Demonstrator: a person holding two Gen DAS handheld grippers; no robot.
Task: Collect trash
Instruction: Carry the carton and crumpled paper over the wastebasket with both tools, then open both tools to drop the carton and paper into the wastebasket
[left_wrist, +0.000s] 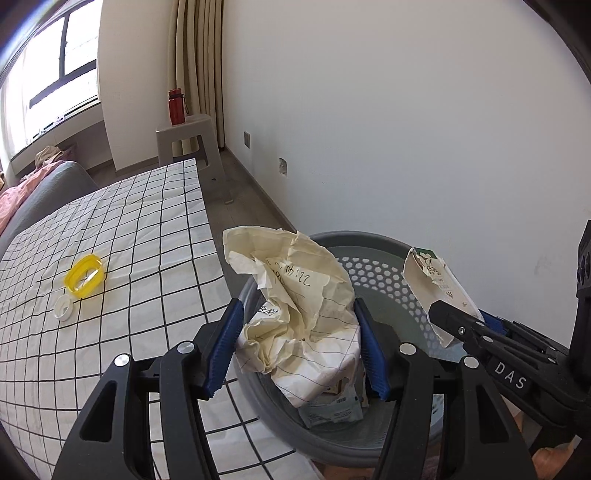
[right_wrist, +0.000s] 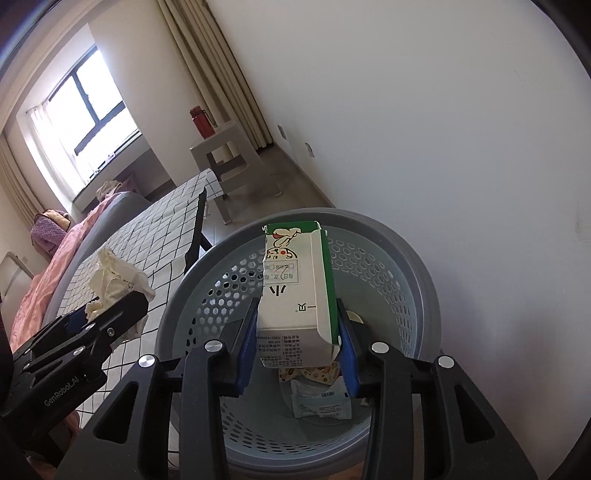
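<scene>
My left gripper (left_wrist: 299, 328) is shut on a crumpled sheet of cream lined paper (left_wrist: 295, 306) and holds it over the near rim of a grey perforated trash basket (left_wrist: 373, 247). My right gripper (right_wrist: 297, 332) is shut on a white and green carton (right_wrist: 299, 280) and holds it above the basket (right_wrist: 406, 266). The carton also shows in the left wrist view (left_wrist: 436, 284), the paper in the right wrist view (right_wrist: 110, 280). Wrappers (right_wrist: 319, 400) lie at the basket's bottom. A yellow lid (left_wrist: 84, 275) and a small white cap (left_wrist: 63, 307) lie on the checked tablecloth (left_wrist: 122, 258).
A white wall (left_wrist: 406, 110) stands right behind the basket. A grey stool (left_wrist: 186, 142) with a red bottle (left_wrist: 176, 106) stands past the table's far end. A sofa with pink bedding (right_wrist: 55, 266) runs along the table's left side.
</scene>
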